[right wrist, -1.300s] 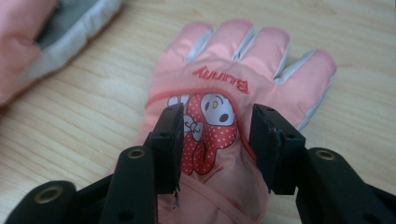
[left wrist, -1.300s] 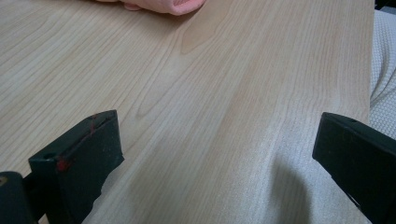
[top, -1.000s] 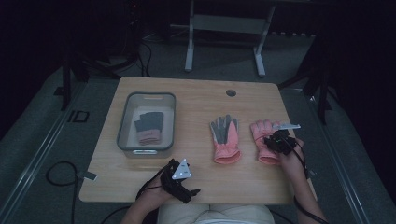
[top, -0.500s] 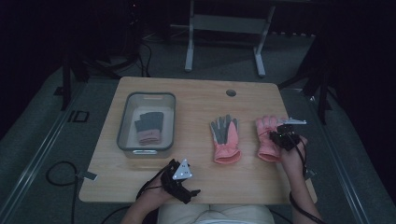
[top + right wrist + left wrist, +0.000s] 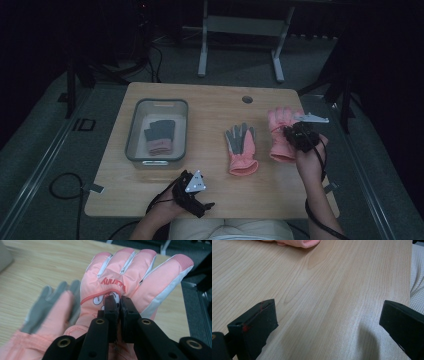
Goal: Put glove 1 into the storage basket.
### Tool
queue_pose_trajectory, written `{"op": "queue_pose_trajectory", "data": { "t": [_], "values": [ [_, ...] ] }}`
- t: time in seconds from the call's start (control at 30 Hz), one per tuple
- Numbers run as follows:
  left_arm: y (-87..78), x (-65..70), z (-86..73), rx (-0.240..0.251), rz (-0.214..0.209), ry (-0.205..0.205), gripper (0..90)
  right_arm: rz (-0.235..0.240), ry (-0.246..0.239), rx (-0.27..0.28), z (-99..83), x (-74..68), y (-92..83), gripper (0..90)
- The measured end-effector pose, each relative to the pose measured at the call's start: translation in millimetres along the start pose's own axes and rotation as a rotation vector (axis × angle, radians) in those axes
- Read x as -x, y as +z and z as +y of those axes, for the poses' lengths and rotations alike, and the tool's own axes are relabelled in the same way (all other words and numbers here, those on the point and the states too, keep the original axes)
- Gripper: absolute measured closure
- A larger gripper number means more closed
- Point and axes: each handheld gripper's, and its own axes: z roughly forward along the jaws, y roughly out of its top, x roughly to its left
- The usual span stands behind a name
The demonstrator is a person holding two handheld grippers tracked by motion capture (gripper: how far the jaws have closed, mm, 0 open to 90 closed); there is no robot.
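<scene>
Two pink gloves lie on the wooden table (image 5: 210,107) to the right of a clear bin (image 5: 131,131), and a third glove (image 5: 159,135) rests inside that bin. We have our right gripper (image 5: 119,302) pinched onto the back of the right-hand glove (image 5: 130,275), its jaws having just been closing and now nearly together with a fold of pink fabric caught between them. In the high view that glove sits near the table's right edge, beside the grey-palmed glove (image 5: 241,149). We judge it to be light, padded and floppy, so it should sag and swing from wherever we hold it; the shell looks smooth and a bit slick, so a shallow pinch of cloth could slip out. A deeper bite across the back, or on the thicker cuff, seems safer to us than the loose fingers. Our left gripper (image 5: 192,192) rests near the table's front edge with its jaws spread wide and nothing between them but bare wood.
</scene>
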Motion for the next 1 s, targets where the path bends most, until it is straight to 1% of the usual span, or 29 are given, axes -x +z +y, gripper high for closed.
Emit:
{"op": "queue_pose_trajectory", "data": {
  "t": [0.07,0.17,0.2,0.27,0.33,0.43,0.53,0.6,0.63,0.77,0.83,0.87,1.0],
  "values": [
    [0.5,0.1,0.1,-0.005,0.000,0.005,0.8,0.018,0.005,0.012,7.3,-9.8,-2.6,85.1],
    [0.6,-0.2,0.2,-0.006,-0.001,0.006,0.8,0.030,-0.017,0.026,15.9,-26.0,-4.0,85.1],
    [0.5,0.0,0.0,-0.006,0.001,0.005,0.8,0.035,-0.034,0.030,19.1,-34.5,-3.8,85.1],
    [0.2,0.2,0.0,-0.004,0.005,0.006,0.8,0.053,-0.052,0.029,23.2,-47.5,-2.2,85.1],
    [-0.2,0.3,0.2,-0.003,0.001,0.005,0.8,0.070,-0.072,0.034,24.9,-59.3,-0.6,85.1],
    [0.0,0.4,0.3,-0.004,-0.001,0.007,0.8,0.091,-0.081,0.025,23.6,-73.4,4.0,85.1],
    [1.3,0.5,1.8,-0.003,-0.001,0.005,0.8,0.111,-0.073,0.011,20.3,-84.6,9.6,85.1],
    [1.4,1.0,1.6,-0.011,0.016,0.010,0.7,0.115,-0.068,-0.002,18.1,-91.1,12.7,85.1],
    [1.3,0.7,1.8,-0.011,0.015,0.006,0.7,0.115,-0.067,-0.007,16.8,-95.9,14.6,85.1],
    [0.9,0.8,1.7,-0.010,0.016,0.005,0.7,0.114,-0.089,-0.020,13.6,-109.2,20.1,85.0],
    [0.8,0.8,1.4,-0.013,0.016,0.007,0.7,0.121,-0.083,-0.028,11.4,-113.2,22.3,85.0],
    [0.7,0.9,1.5,-0.013,0.015,0.006,0.7,0.120,-0.091,-0.032,10.1,-114.8,23.4,85.0],
    [1.0,1.4,1.7,-0.012,0.013,0.002,0.7,0.092,-0.113,-0.054,4.0,-117.9,31.2,84.9]
  ]
}}
